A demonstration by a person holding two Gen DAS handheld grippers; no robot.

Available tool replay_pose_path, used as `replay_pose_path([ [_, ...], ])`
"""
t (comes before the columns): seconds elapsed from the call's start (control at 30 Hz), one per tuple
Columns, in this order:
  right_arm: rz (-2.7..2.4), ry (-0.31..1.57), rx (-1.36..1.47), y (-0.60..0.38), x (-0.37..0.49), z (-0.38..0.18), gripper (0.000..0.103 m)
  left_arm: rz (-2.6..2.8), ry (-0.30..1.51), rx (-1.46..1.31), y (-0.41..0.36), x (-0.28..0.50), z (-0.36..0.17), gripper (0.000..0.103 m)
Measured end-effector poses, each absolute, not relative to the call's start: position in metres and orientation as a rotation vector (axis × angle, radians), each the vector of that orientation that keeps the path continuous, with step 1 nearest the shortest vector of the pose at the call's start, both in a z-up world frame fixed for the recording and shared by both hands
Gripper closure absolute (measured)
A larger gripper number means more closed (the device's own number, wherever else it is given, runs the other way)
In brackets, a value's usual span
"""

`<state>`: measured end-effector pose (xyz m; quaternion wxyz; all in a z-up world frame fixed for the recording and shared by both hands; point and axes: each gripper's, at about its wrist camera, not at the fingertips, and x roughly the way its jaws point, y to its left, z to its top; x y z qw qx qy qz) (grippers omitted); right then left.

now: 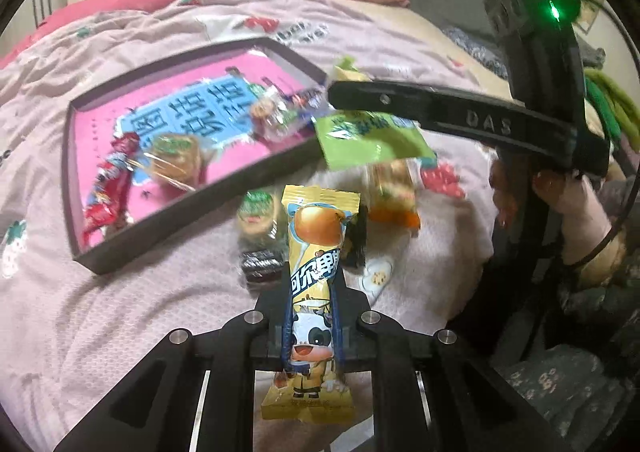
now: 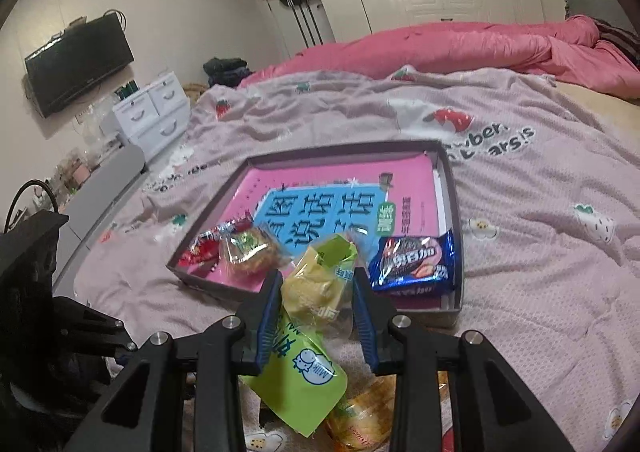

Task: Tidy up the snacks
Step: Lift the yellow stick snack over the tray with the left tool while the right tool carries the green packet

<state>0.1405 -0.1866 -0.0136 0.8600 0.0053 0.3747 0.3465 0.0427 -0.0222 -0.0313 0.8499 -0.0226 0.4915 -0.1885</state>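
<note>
Above the bed (image 2: 520, 212) we see our left gripper (image 1: 314, 284) with its jaws pinching a yellow cow snack (image 1: 314, 252). Our right gripper (image 2: 316, 308) has its jaws pinching a green snack bag (image 2: 316, 284), just beside the tray (image 2: 454, 188) that holds other snacks.

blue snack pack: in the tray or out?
In. The blue pack lies inside the tray, at its near right corner, partly against the wall.
</note>
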Motion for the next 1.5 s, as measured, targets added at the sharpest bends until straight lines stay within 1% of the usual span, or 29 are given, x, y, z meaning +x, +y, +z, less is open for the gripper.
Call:
replay_pose_path([
  [0.6, 0.714, 0.663, 0.025, -0.195, 0.137, 0.011, 0.068, -0.209, 0.910, -0.127, -0.002, 0.061, 0.007, 0.088],
  [1.03, 0.675, 0.592, 0.073, -0.208, 0.143, 0.025, 0.068, -0.117, 0.862, -0.202, 0.013, 0.080, 0.022, 0.088],
  [1.5, 0.625, 0.551, 0.101, -0.219, 0.159, 0.034, 0.068, -0.101, 0.839, -0.201, 0.001, 0.107, 0.026, 0.088],
])
